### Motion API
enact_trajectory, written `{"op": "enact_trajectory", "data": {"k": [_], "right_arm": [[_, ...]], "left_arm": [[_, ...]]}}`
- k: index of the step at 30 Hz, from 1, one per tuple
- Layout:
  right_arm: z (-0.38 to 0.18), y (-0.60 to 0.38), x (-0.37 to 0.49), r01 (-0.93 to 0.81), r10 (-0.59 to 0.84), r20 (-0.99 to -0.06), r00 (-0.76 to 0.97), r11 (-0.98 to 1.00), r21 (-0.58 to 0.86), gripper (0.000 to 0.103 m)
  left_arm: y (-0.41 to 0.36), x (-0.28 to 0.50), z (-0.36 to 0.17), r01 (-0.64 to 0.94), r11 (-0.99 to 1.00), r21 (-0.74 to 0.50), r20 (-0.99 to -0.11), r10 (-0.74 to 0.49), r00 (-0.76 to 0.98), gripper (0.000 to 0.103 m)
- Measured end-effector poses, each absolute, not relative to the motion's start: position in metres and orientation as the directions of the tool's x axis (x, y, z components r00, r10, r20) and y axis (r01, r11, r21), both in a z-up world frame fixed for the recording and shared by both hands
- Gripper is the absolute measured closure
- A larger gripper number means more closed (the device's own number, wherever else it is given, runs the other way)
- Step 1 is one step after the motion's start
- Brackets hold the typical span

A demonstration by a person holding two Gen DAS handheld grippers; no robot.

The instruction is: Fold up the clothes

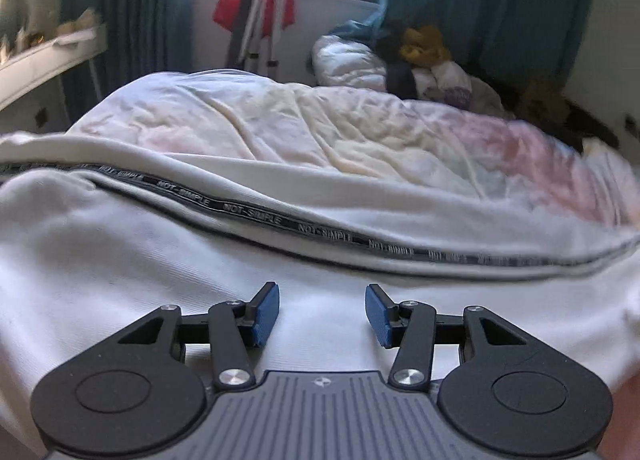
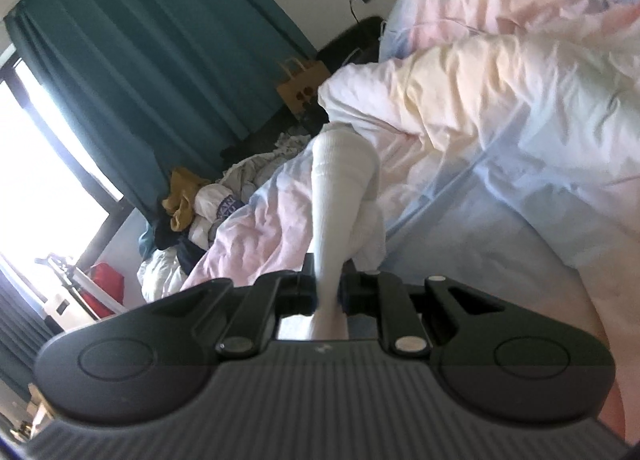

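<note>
Directly ahead of the left tool (image 1: 322,314), white ribbed garment (image 1: 160,260) fills the foreground, spread over the bed. Left tool stands wide, its blue pads (image 1: 267,314) apart and holding nothing, hovering just above or on the cloth; contact cannot be confirmed. One dark printed tape (image 1: 256,216) reading "NOT SIMPLE" runs across the garment along a folded edge.

Right tool (image 2: 327,292) is clamped on a white ribbed strip of fabric (image 2: 344,176), which rises from between the fingers and ends in a wider bunched part. Whether this is a sleeve of the same garment or a separate item cannot be told.

Handling, as judged: soft knit, light, limp, not fragile; it will sag and crease rather than hold shape. Best hold appears to be at a hem, corner or the taped edge, where layers are thicker and less likely to slip from the pads.

Count: one white garment in work; one held strip; one pastel duvet (image 1: 360,132) beneath; one heap of mixed clothes (image 1: 412,56) at the far end of the bed, item number not determinable; one brown paper bag (image 2: 302,86) near the curtains (image 2: 160,40).
</note>
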State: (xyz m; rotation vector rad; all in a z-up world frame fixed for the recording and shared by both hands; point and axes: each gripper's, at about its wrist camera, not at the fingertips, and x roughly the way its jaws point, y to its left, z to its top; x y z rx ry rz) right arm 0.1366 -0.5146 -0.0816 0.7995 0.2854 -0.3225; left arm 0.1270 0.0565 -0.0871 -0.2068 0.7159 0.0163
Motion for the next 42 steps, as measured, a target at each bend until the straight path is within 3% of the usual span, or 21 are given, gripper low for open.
{"op": "enact_trajectory", "data": {"k": [2, 9, 12, 16, 21, 28, 32, 36, 38, 40, 42], "right_arm": [[-0.083, -0.516, 0.138, 0.383, -0.172, -0.364, 0.915, 0.651, 0.655, 0.089], [-0.087, -0.52, 0.139, 0.367, -0.16, -0.349, 0.924, 0.633, 0.682, 0.089], [-0.079, -0.516, 0.144, 0.334, -0.142, -0.327, 0.934, 0.668, 0.665, 0.089], [-0.048, -0.493, 0.153, 0.276, -0.133, -0.285, 0.949, 0.786, 0.554, 0.089], [0.01, -0.42, 0.155, 0.142, -0.085, -0.176, 0.981, 0.931, 0.337, 0.089], [0.052, -0.273, 0.13, -0.113, 0.113, -0.075, 0.991, 0.994, 0.002, 0.089], [0.014, -0.192, 0.095, -0.297, 0.277, -0.118, 0.954, 0.931, -0.211, 0.089], [-0.059, -0.143, 0.069, -0.5, 0.405, -0.315, 0.858, 0.798, -0.337, 0.089], [-0.093, -0.13, 0.064, -0.572, 0.418, -0.419, 0.806, 0.732, -0.369, 0.089], [-0.115, -0.124, 0.06, -0.592, 0.408, -0.461, 0.788, 0.705, -0.39, 0.089], [-0.113, -0.127, 0.06, -0.579, 0.406, -0.446, 0.798, 0.722, -0.379, 0.089]], "left_arm": [[0.06, 0.127, -0.083, -0.082, 0.973, -0.214, -0.643, -0.077, 0.762, 0.052], [0.055, 0.134, -0.087, -0.085, 0.989, -0.125, -0.706, -0.028, 0.708, 0.051], [0.063, 0.133, -0.081, -0.084, 0.983, -0.165, -0.697, -0.056, 0.715, 0.051], [0.078, 0.128, -0.069, -0.089, 0.977, -0.194, -0.653, -0.061, 0.755, 0.049], [0.108, 0.123, -0.058, -0.107, 0.941, -0.322, -0.595, -0.113, 0.795, 0.046], [0.146, 0.106, -0.042, -0.129, 0.869, -0.477, -0.5, -0.147, 0.854, 0.04], [0.165, 0.092, -0.046, -0.209, 0.834, -0.51, -0.499, -0.09, 0.862, 0.03], [0.179, 0.089, -0.053, -0.203, 0.782, -0.589, -0.501, -0.156, 0.851, 0.029], [0.182, 0.088, -0.055, -0.195, 0.768, -0.61, -0.505, -0.187, 0.843, 0.028], [0.175, 0.092, -0.059, -0.168, 0.778, -0.606, -0.518, -0.225, 0.825, 0.028], [0.167, 0.096, -0.063, -0.145, 0.786, -0.601, -0.535, -0.261, 0.804, 0.027]]}}
